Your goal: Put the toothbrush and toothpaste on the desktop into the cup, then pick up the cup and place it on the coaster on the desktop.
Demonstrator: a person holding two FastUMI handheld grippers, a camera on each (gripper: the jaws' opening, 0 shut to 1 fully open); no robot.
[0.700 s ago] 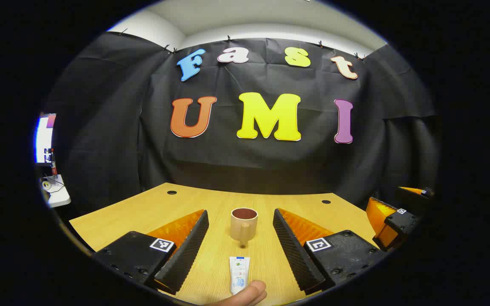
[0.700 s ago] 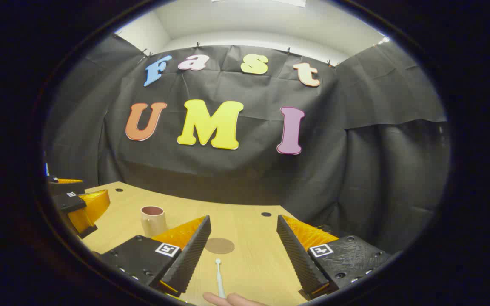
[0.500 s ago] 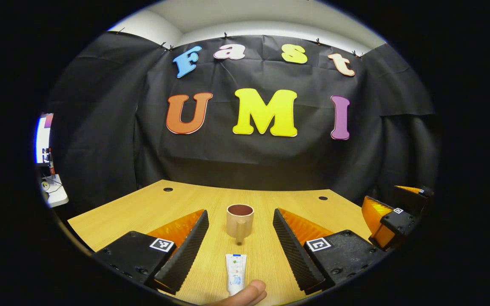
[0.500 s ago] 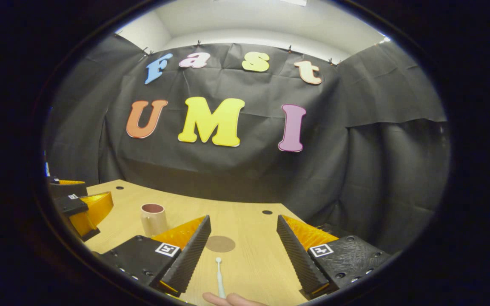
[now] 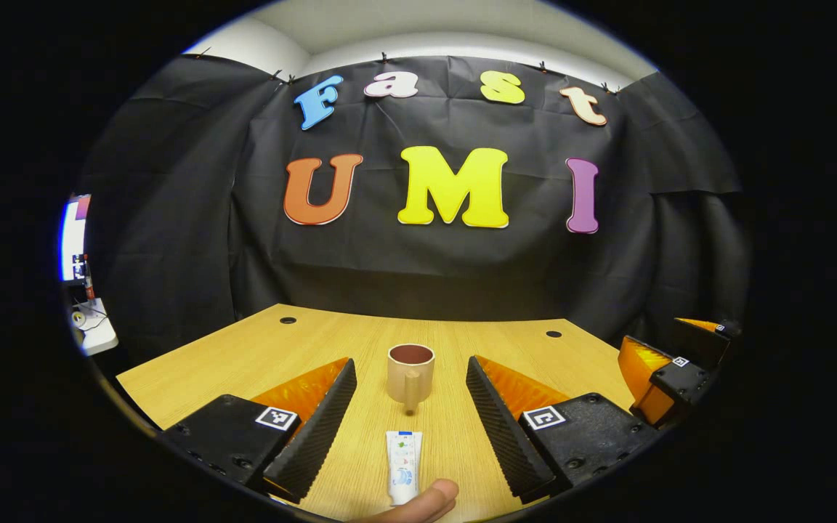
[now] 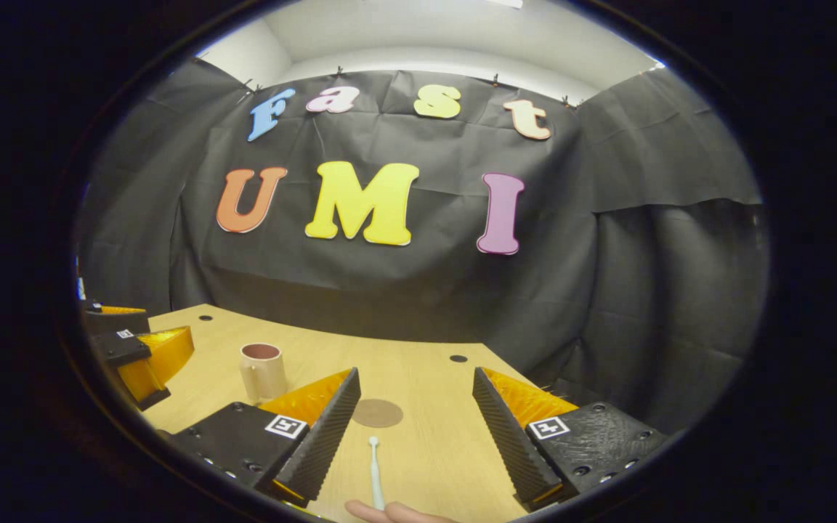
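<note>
A beige cup [image 5: 410,372] with a dark inside stands upright on the wooden desk [image 5: 244,356], its handle facing me. A white toothpaste tube [image 5: 403,456] lies flat in front of it, between the fingers of my open left gripper [image 5: 410,362]. In the right gripper view a white toothbrush [image 6: 374,472] lies on the desk between the fingers of my open right gripper [image 6: 415,372]. A round brown coaster [image 6: 377,412] lies just beyond the brush, and the cup [image 6: 263,370] stands to the left. Neither gripper holds anything.
A person's fingertip [image 5: 426,501] shows at the bottom edge, by the tube's near end. The right gripper [image 5: 662,374] hangs at the desk's right side, and the left gripper [image 6: 139,356] at the far left. Black cloth walls close the desk behind.
Both views have tipped down slightly, so the cup, tube and brush sit a little higher in the picture. Nothing on the desk has moved, and both grippers have stayed open.
</note>
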